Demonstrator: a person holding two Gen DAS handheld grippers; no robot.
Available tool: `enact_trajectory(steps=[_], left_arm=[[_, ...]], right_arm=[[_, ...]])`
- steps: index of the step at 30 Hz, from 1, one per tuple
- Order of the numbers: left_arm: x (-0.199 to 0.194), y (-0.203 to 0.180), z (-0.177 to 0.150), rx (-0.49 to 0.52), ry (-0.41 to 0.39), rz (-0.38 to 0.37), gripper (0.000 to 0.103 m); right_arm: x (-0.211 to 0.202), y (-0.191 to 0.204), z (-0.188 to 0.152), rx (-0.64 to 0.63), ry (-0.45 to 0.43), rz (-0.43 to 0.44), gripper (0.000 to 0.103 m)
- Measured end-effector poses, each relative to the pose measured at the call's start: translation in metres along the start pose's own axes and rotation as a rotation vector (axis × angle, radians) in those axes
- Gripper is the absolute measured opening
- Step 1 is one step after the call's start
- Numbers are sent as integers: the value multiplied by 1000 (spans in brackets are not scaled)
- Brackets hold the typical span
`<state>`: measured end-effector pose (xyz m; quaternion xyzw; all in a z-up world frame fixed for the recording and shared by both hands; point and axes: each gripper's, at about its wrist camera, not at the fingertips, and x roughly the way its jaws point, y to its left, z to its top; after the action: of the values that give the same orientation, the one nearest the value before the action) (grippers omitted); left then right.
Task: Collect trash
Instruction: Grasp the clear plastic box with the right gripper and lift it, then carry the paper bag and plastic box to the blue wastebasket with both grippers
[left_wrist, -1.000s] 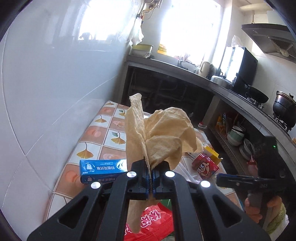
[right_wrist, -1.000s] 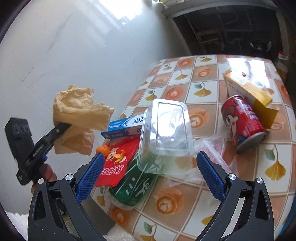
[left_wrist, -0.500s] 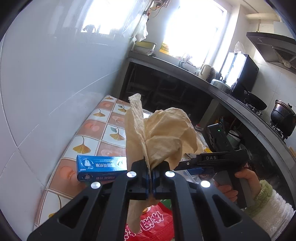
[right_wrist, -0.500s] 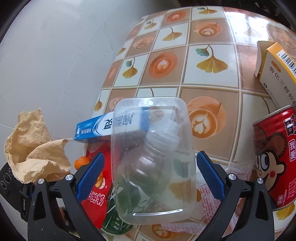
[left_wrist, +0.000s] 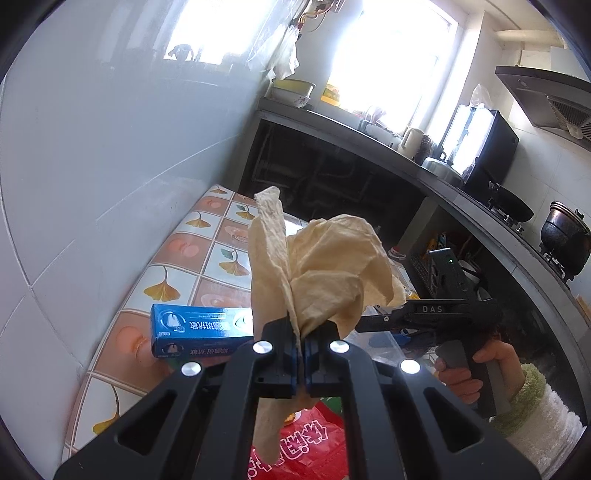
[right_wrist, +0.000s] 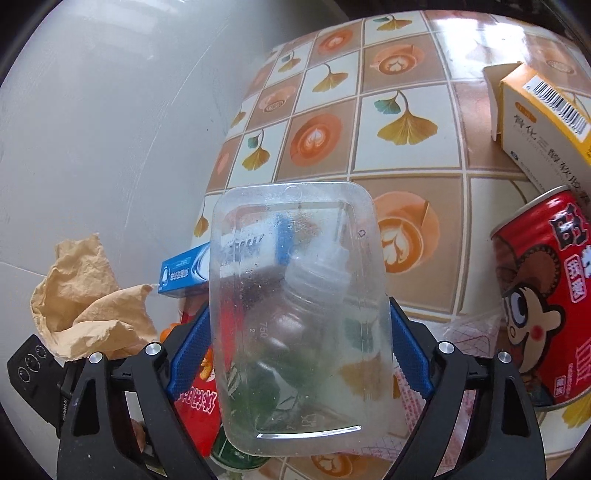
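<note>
My left gripper is shut on a crumpled tan paper napkin and holds it up above the tiled table; the napkin also shows in the right wrist view. My right gripper has its blue pads against both sides of a clear plastic container that lies over a green bottle. A blue toothpaste box and a red snack bag lie beneath.
A red drink can and a yellow medicine box lie on the table at the right. A white tiled wall runs along the left. A dark kitchen counter with pots stands behind.
My right gripper moved in over the clear container and closed its fingers onto its sides. My left gripper kept the napkin and rose slightly.
</note>
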<state>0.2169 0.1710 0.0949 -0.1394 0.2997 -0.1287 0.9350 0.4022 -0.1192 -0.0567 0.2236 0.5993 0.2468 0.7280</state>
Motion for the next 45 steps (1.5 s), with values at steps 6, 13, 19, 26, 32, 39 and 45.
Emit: enact_trajectory(steps=[6,13,19,26,32,39,45], left_arm=[[-5,-11,-2,27,-10,3,2],[-11,-22,-3,59,-22,4,2],[-23,-35,-5,94,-31,-5,2],[-28,-59,-9,148,-23,-56,2],[-23,-101,-15,227,7,-116,2],[-6,-174,-36,326,83,-225,2],[21,-261,-64,443,178,-344,2]], right_arm=[[-51,8,-14,-18,-123,71,82],[-104,8,-37,-7,-287,331,82],[-127,2,-64,14,-336,406,82],[-168,-13,-124,27,-426,386,82],[-195,-44,-176,92,-499,359,82],[-233,-92,-239,186,-601,290,82],[-264,-140,-295,297,-706,200,82]])
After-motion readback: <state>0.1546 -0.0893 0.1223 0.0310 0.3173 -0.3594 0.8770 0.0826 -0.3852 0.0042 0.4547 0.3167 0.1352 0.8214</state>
